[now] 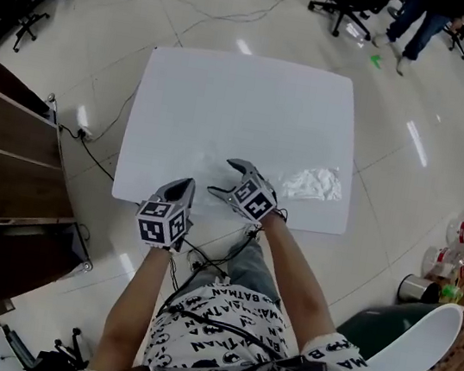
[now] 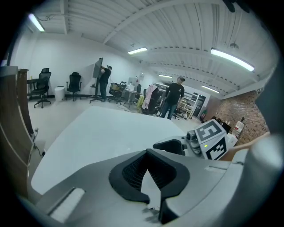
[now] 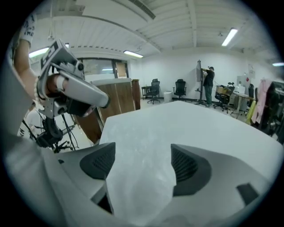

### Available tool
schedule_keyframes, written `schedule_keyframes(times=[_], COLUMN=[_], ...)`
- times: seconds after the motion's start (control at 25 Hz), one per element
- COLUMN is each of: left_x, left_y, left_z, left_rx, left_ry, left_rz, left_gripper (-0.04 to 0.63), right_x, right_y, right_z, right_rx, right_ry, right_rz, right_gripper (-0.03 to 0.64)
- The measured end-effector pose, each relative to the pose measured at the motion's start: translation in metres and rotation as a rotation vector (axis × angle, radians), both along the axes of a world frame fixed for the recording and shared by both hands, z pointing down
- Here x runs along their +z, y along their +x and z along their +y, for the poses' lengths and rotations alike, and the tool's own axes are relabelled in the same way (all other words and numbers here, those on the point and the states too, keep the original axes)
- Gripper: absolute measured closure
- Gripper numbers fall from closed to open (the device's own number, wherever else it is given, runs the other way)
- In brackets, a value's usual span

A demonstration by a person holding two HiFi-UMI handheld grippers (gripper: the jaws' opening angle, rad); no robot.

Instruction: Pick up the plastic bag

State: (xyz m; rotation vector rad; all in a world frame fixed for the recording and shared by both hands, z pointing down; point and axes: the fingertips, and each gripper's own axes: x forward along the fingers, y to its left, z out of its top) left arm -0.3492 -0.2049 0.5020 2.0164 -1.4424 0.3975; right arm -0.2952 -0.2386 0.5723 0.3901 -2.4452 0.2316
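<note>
Crumpled plastic bag (image 1: 309,185) by table's (image 1: 228,101) front right corner. Right tongs (image 1: 223,177) wide open, empty, over table's front edge; left tongs (image 1: 185,185) shut, empty. Best to lower open jaws around a raised fold, then close firmly.

I count one plastic bag (image 1: 311,184) on the single tabletop (image 1: 228,101), and two at its near edge: my left hand-held gripper (image 1: 183,186) and my right hand-held gripper (image 1: 223,177).
</note>
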Motion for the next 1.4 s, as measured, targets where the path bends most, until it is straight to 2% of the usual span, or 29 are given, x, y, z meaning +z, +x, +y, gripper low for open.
schedule_keyframes(times=[0.12, 0.16, 0.24, 0.28, 0.4, 0.48, 0.68, 0.84, 1.0, 1.12, 1.2, 1.28, 1.4], left_x=[0.007, 0.013, 0.030, 0.039, 0.062, 0.081, 0.116, 0.127, 0.124, 0.088, 0.066, 0.070, 0.107], left_y=[0.003, 0.002, 0.002, 0.004, 0.009, 0.003, -0.019, -0.040, -0.039, -0.034, -0.034, -0.028, -0.021], left_z=[-0.018, -0.024, -0.036, -0.040, -0.051, -0.056, -0.071, -0.084, -0.099, -0.098, -0.080, -0.050, -0.011], left_rx=[0.043, 0.050, 0.046, 0.044, 0.083, 0.105, 0.046, 0.032, 0.048, 0.050, 0.038, 0.070, 0.133], left_ry=[0.003, 0.001, -0.016, -0.032, -0.087, -0.117, -0.169, -0.182, -0.179, -0.092, -0.039, -0.060, -0.156], left_rz=[-0.021, -0.039, -0.050, -0.039, -0.038, -0.097, -0.221, -0.287, -0.251, -0.186, -0.147, -0.119, -0.145], left_gripper=[0.589, 0.589, 0.589, 0.589, 0.589, 0.589, 0.589, 0.591, 0.591, 0.591, 0.591, 0.591, 0.591], right_x=[-0.023, -0.028, -0.029, -0.024, -0.004, 0.013, 0.047, 0.052, 0.047, 0.015, 0.001, 0.006, 0.031], right_y=[0.048, 0.076, 0.154, 0.200, 0.320, 0.355, 0.378, 0.382, 0.385, 0.382, 0.374, 0.362, 0.350], right_z=[-0.011, -0.017, -0.034, -0.042, -0.064, -0.077, -0.085, -0.079, -0.080, -0.081, -0.067, -0.046, -0.023], right_rx=[0.141, 0.217, 0.420, 0.535, 0.830, 0.922, 0.954, 0.999, 0.979, 0.970, 0.934, 0.890, 0.879], right_ry=[-0.024, -0.033, -0.036, -0.037, -0.069, -0.104, -0.163, -0.176, -0.153, -0.072, -0.054, -0.088, -0.153], right_rz=[-0.097, -0.124, -0.134, -0.113, -0.038, -0.002, 0.181, 0.168, 0.142, 0.053, 0.030, 0.043, 0.062], right_gripper=[0.210, 0.232, 0.512, 0.617, 0.617, 0.617, 0.617, 0.617, 0.617, 0.593, 0.594, 0.593, 0.592])
